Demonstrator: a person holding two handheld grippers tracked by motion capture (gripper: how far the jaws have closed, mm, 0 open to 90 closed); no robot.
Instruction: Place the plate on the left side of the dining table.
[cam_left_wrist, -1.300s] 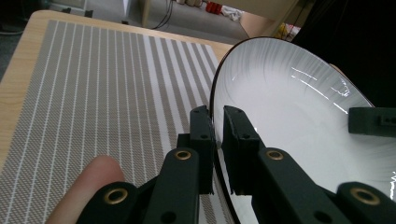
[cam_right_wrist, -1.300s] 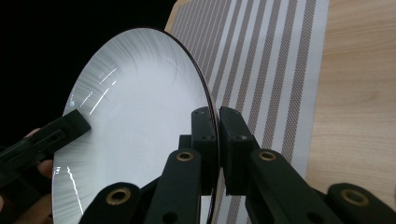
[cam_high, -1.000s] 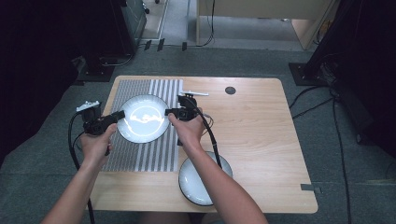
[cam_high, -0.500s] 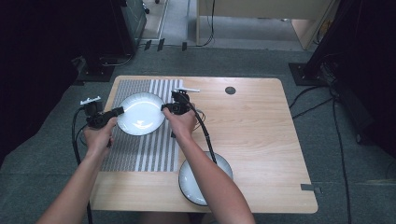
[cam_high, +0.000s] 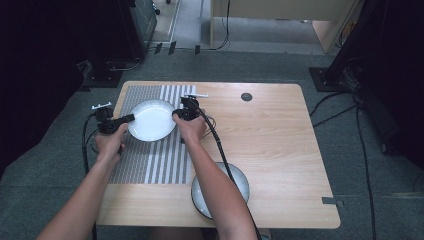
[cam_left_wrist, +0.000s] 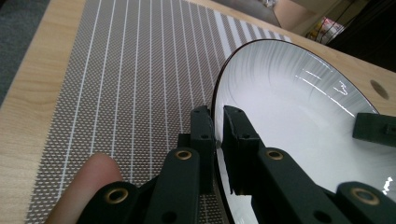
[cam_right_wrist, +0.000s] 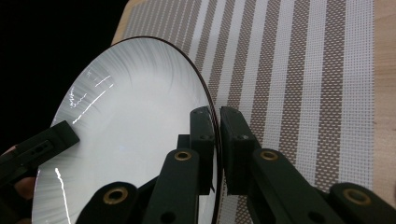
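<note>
Plate (cam_high: 152, 120) rim clamped on opposite edges by left gripper (cam_high: 131, 118) and right gripper (cam_high: 175, 114) fingers, over striped mat (cam_high: 150, 165), bare tabletop (cam_high: 270, 135) beside mat.

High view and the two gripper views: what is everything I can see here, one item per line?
white plate: 1, white with a dark rim, over the far part of the striped mat, held at its left and right rim.
second plate: 1, pale with a dark rim, near edge of the table, partly under the right forearm.
striped mat: 1, brown and white, left part of the table.
table: 1, light wood, with a small dark round spot at the far edge.
cables: several, black, on the grey floor at right.
left gripper: 1, black, fingers shut on the plate's rim.
right gripper: 1, black, fingers shut on the opposite rim.
forearms: 2, bare, from the bottom.
</note>
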